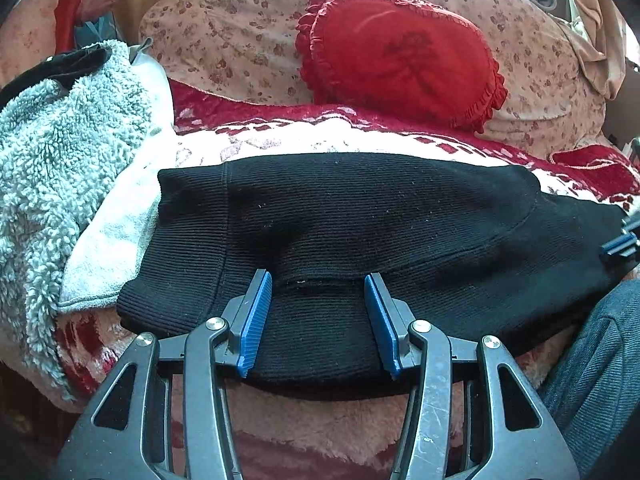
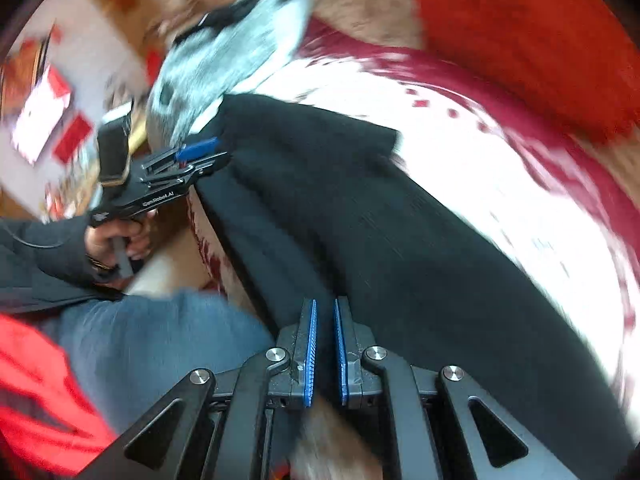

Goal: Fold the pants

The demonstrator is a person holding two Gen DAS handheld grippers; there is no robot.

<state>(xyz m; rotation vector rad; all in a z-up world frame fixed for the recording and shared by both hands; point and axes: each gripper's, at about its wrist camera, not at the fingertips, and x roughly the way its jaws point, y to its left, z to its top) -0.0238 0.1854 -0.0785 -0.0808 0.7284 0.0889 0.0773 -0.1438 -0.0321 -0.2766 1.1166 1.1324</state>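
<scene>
The left tool (image 1: 318,280) hovers open over the near edge of the pants (image 1: 360,216), ready to pinch; the right tool (image 2: 325,308) is nearly closed on the other end, seemingly holding it taut.

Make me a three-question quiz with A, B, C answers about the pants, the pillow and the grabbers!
1. Where does the heart pillow sit?
A. behind the pants
B. on top of the pants
C. under the pants

2. What colour are the pants?
A. white
B. black
C. red

3. How is the left gripper?
A. shut tight
B. out of sight
C. open

Answers: 1 A, it lies farther back on the flowered bedding. 2 B, the ribbed fabric is black. 3 C, its blue pads stand wide apart over the pants.
</scene>
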